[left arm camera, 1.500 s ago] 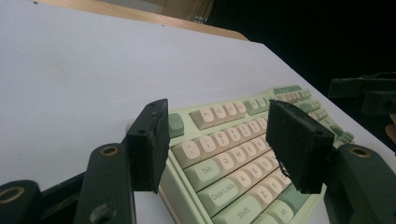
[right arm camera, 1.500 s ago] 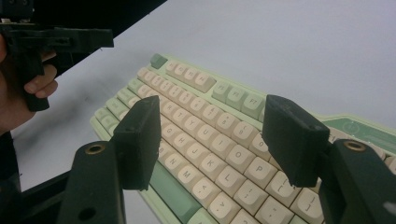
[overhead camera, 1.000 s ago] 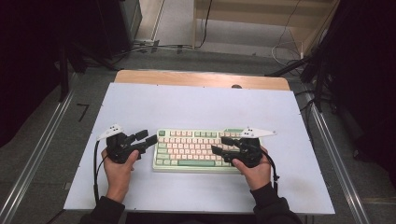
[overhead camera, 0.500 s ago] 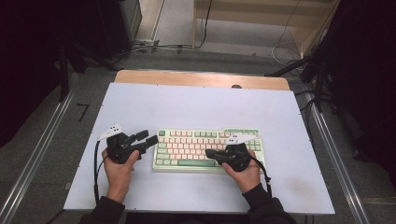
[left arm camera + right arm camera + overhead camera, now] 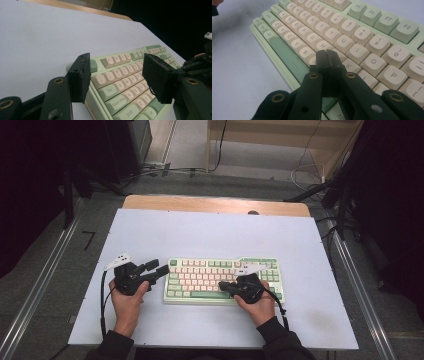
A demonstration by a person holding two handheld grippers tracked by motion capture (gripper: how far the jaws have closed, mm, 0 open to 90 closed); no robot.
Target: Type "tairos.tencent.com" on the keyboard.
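From the high view, the keyboard (image 5: pixel 222 281) lies flat on the white counter (image 5: pixel 210 235), directly ahead of the person. The left claw (image 5: pixel 159 268) sits just off the keyboard's left end, its tips pointing at that end with a gap between the jaws and nothing in it. The right claw (image 5: pixel 223 285) is over the keyboard's lower middle, above the rows nearest the person, with its jaws drawn together. A hand (image 5: pixel 128 301) holds the left claw from behind, and the other hand (image 5: pixel 260 302) holds the right one. A cable (image 5: pixel 103 300) trails back from the left claw along the counter.

In the left gripper view, the left claw (image 5: pixel 117 77) stands open, empty. The keyboard (image 5: pixel 125 75) begins right in front of the jaws and runs away past them to the right, its near corner between the two black jaws; the Tab, Caps Lock and Shift keys lie closest.

In the right gripper view, the right claw (image 5: pixel 327 58) is closed, jaw against jaw, holding nothing. The keyboard (image 5: pixel 352 32) spreads under and beyond it. The closed tip is over the letter rows, with the B key just to its left, the K key just to its right and the long green space bar (image 5: pixel 284 53) to its lower left. Whether the tip presses a key cannot be told.
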